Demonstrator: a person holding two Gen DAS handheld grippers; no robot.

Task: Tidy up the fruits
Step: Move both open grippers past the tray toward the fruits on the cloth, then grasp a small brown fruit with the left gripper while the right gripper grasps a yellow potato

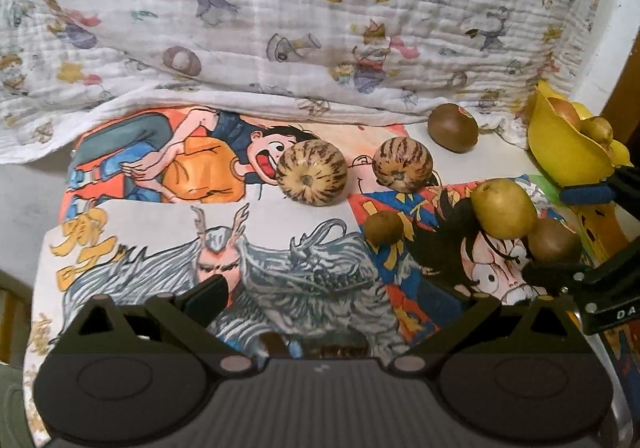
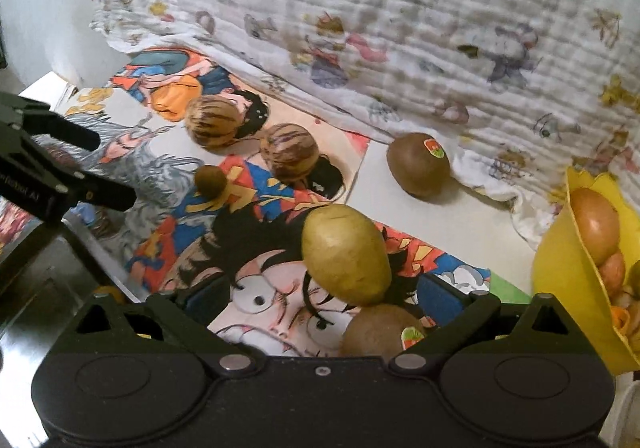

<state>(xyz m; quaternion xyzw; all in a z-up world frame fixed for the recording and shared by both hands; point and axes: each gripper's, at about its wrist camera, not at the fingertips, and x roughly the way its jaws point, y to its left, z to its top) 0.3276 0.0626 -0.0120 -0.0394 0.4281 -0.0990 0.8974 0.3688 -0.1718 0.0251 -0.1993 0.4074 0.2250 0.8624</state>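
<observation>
Two striped round melons (image 1: 311,172) (image 1: 402,164) sit on the cartoon mat (image 1: 168,232); they also show in the right wrist view (image 2: 212,126) (image 2: 289,154). A yellow-green pear (image 1: 503,208) (image 2: 346,260) leans on a kiwi (image 1: 554,240) (image 2: 380,332). A small brown fruit (image 1: 384,229) (image 2: 210,181) lies mid-mat. Another stickered kiwi (image 1: 453,127) (image 2: 418,164) lies by the cloth. My left gripper (image 1: 340,300) is open and empty above the mat. My right gripper (image 2: 324,300) is open, with the pear and kiwi between its fingers, not gripped.
A yellow bowl (image 1: 560,144) (image 2: 560,272) holding several fruits stands at the right. A white printed cloth (image 1: 280,28) (image 2: 400,28) hangs behind the mat. The right gripper's body (image 1: 600,280) shows in the left wrist view, the left gripper's body (image 2: 48,176) in the right wrist view.
</observation>
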